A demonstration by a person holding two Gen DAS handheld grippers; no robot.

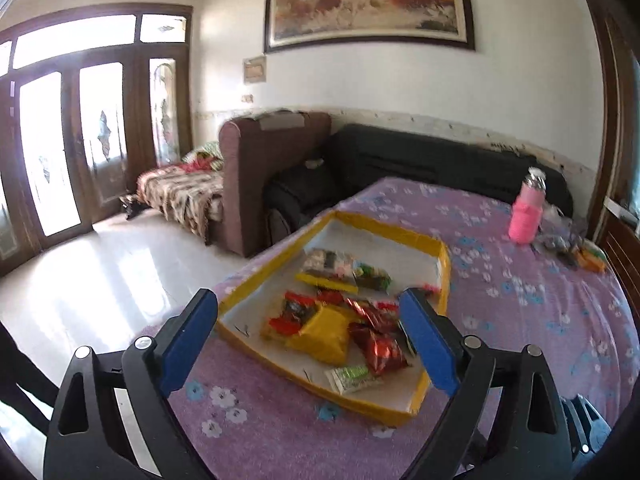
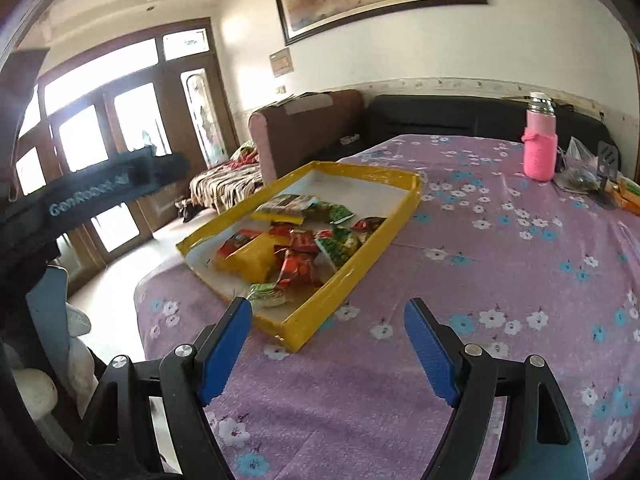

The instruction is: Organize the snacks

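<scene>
As the yellow tray (image 1: 440, 264) of snack packets (image 1: 320, 332) lies straight ahead on the purple floral cloth (image 2: 480, 260) | left gripper (image 1: 308, 340) spread, empty, nearer | right gripper (image 2: 328, 344) spread, empty, tray ahead-left, long axis running away.

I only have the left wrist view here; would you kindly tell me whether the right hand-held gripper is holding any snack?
Observer: No, the right hand-held gripper is open and empty.
Operator: Where does it point?
Observer: At bare tablecloth, just right of the yellow tray's near corner.
Operator: Is anything beside the pink bottle?
Observer: A dark slotted utensil sits just right of the pink bottle.
</scene>
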